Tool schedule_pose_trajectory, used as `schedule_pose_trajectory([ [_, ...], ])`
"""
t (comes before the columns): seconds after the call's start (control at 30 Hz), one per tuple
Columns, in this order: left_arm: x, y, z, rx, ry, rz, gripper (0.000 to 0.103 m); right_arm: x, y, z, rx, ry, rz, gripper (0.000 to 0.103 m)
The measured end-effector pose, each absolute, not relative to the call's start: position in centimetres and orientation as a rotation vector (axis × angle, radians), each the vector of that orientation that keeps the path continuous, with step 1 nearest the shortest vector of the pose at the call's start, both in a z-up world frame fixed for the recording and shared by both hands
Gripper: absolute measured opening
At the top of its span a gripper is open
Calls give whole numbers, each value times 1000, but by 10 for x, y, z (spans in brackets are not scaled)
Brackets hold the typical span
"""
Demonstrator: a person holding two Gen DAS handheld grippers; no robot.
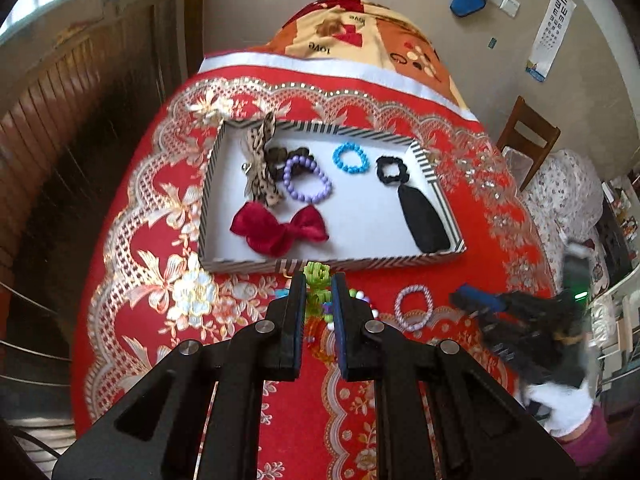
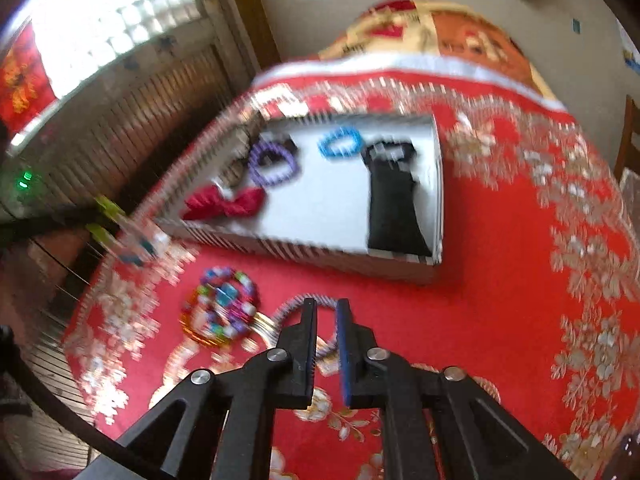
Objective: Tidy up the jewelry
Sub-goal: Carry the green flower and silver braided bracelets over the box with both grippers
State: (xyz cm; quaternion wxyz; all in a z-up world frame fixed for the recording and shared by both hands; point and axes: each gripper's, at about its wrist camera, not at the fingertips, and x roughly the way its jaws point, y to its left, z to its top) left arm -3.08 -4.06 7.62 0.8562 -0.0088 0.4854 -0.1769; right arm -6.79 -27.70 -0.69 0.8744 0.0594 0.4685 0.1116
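Observation:
A striped-rim white tray (image 1: 332, 264) on the red cloth holds a red bow (image 1: 280, 228), a purple bead bracelet (image 1: 308, 180), a blue bracelet (image 1: 350, 157), a black scrunchie (image 1: 392, 169), a black pouch (image 1: 424, 220) and a spotted bow (image 1: 262, 160). My left gripper (image 1: 318, 280) is shut on a green hair tie (image 1: 316, 284) just before the tray's near rim. My right gripper (image 2: 326, 306) stands slightly open over a pale lilac bracelet (image 2: 296, 304) on the cloth; it also shows in the left wrist view (image 1: 416, 304). A pile of colourful bracelets (image 2: 220, 304) lies to its left.
The red patterned tablecloth (image 2: 500, 280) covers the round table. A wooden chair (image 1: 528, 136) stands at the far right. A wooden slatted wall panel (image 1: 60, 120) is on the left. The right wrist view is motion-blurred.

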Motion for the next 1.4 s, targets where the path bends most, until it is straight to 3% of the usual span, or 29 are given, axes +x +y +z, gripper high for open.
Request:
schedule_pose_trajectory([
  [0.07, -32, -42, 80, -17, 1013, -375, 12, -63, -277, -22, 115, 1015, 230, 33],
  [0.2, -29, -52, 85, -4, 1002, -395, 12, -54, -277, -39, 115, 1043, 234, 33],
  [0.27, -27, -56, 86, 4, 1001, -405, 12, -51, -276, -45, 101, 1040, 235, 17],
  [0.37, -23, -62, 88, 13, 996, -414, 12, -50, -271, -51, 48, 1027, 234, 6],
  [0.93, 24, -106, 97, 72, 975, -472, 12, -53, -300, 32, 189, 878, 226, 6],
  [1.4, 83, -158, 60, 153, 1031, -534, 12, -2, -287, 22, 193, 916, 204, 6],
])
